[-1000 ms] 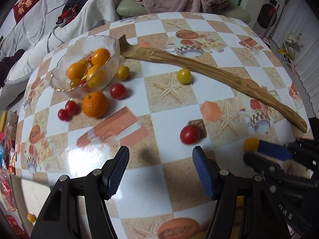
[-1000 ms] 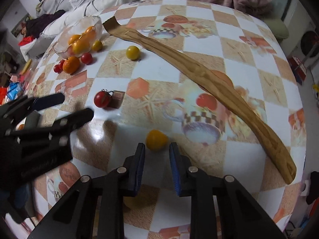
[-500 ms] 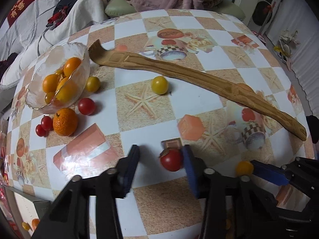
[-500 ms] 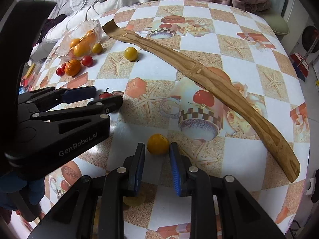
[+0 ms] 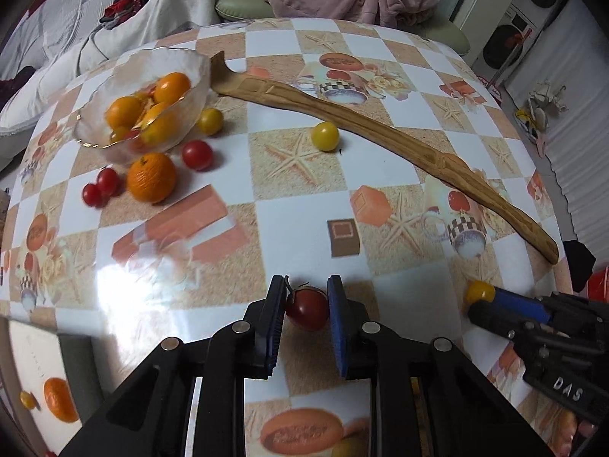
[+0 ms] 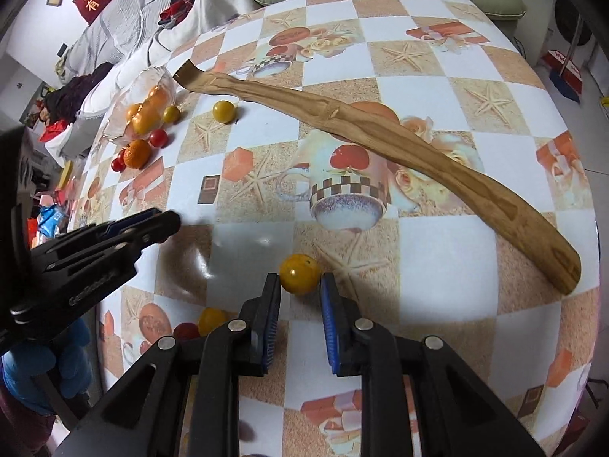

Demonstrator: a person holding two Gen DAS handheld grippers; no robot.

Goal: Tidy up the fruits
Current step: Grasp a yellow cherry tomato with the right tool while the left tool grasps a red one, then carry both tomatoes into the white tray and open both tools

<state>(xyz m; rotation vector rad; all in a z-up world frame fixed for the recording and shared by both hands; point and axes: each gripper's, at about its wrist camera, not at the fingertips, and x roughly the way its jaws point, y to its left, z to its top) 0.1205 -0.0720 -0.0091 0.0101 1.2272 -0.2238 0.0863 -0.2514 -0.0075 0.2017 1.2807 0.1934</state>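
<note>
Red cherry tomato (image 5: 307,308) sits clamped between the left gripper (image 5: 306,306) pads; a glass bowl (image 5: 144,114) of oranges lies far ahead to its left. The right gripper (image 6: 300,297) is clenched on a yellow cherry tomato (image 6: 300,273); a wooden backscratcher (image 6: 380,141) stretches beyond it.

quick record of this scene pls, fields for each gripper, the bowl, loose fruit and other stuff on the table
left gripper: shut on red cherry tomato
right gripper: shut on yellow cherry tomato
glass bowl: upright, holds oranges and small tomatoes
loose fruit: orange, three red tomatoes beside the bowl, two yellow tomatoes near the wooden stick
table: checked cloth, wooden stick lying across it
</note>
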